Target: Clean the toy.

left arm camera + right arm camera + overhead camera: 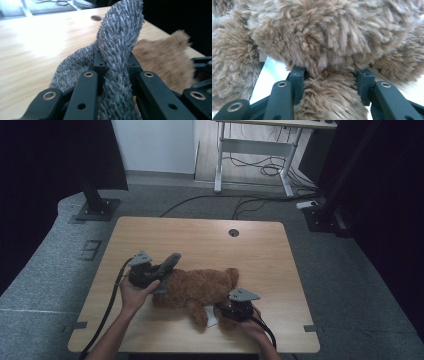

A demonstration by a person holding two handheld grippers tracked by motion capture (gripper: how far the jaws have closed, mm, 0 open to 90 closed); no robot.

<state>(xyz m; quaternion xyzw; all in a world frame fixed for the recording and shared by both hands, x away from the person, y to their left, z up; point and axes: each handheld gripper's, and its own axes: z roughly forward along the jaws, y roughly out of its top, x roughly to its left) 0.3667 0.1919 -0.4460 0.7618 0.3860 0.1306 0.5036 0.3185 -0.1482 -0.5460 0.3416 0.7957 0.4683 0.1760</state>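
While the brown teddy bear lies flat near the middle of the bench, toward the person's edge, its long axis runs roughly left to right across the high view, one rounded end pointing toward the far right and a limb reaching toward the near edge. The left gripper is clamped tight on a grey furry cloth at the bear's left end; the cloth rises from between the jaws and its free end points up and away toward the far side. The right gripper is closed partway on a brown plush limb at the bear's near right side, fur bulging between its jaws.
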